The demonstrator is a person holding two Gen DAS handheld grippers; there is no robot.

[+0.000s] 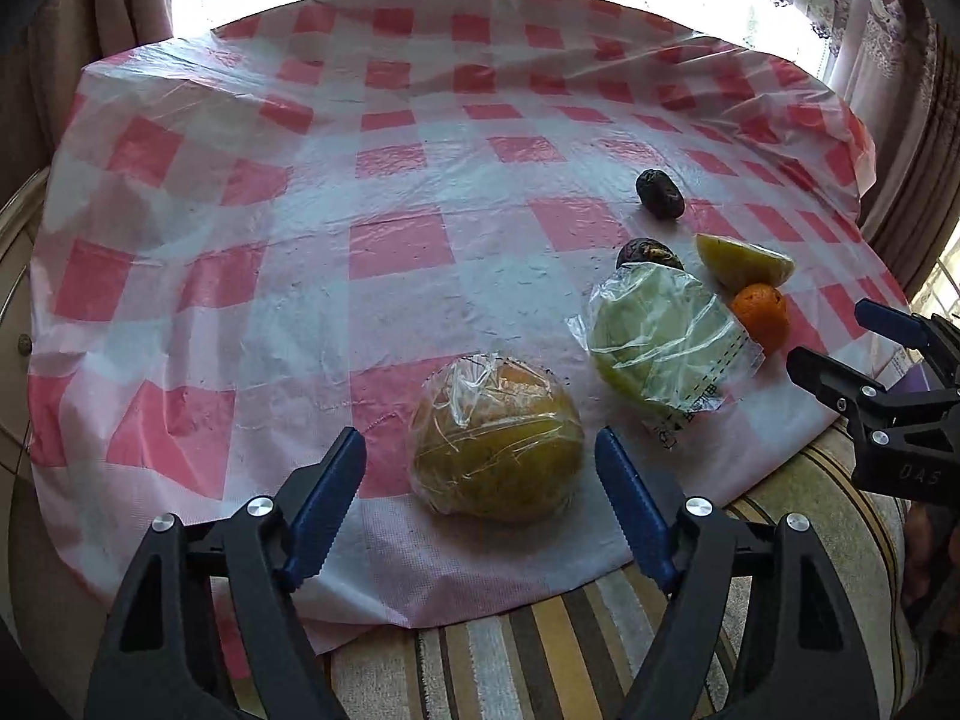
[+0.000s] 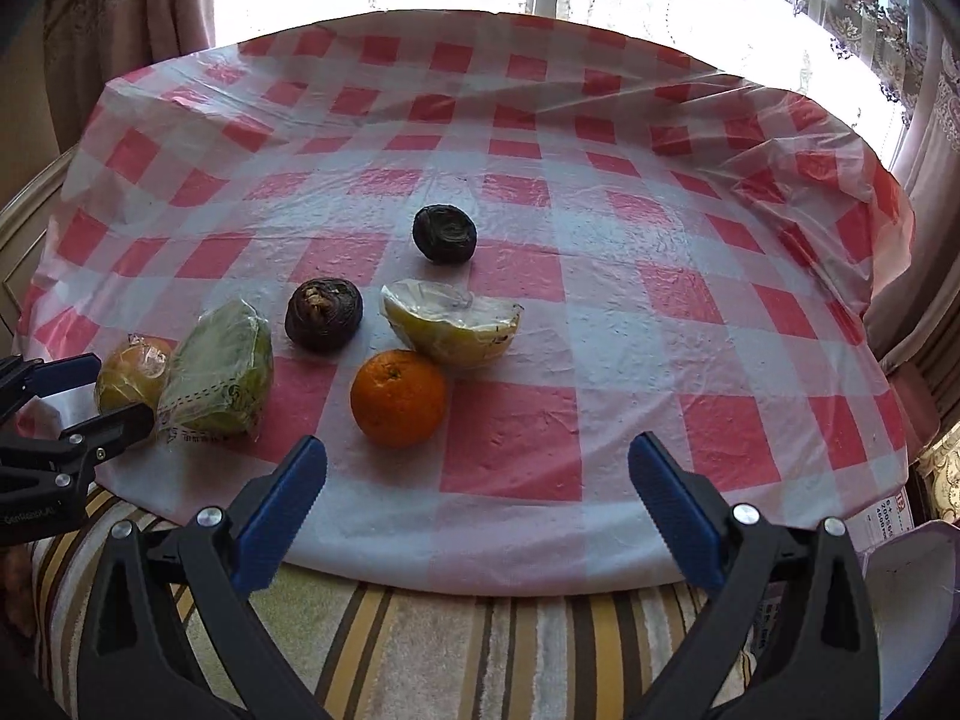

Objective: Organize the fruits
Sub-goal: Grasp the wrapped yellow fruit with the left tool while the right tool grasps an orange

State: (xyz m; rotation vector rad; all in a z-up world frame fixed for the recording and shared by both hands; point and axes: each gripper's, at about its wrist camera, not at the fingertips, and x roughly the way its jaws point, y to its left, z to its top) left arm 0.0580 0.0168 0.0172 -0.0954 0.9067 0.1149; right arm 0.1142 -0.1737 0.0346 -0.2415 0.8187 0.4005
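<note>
A plastic-wrapped yellow-brown fruit lies near the cloth's front edge, between the tips of my open, empty left gripper. A wrapped green fruit lies to its right. Beyond are an orange, a wrapped yellow wedge and two dark wrinkled fruits. My right gripper is open and empty, just right of the orange.
A red-and-white checked plastic cloth covers the round table. A striped fabric shows below its front edge. Curtains and a bright window stand behind. White paper lies at the lower right.
</note>
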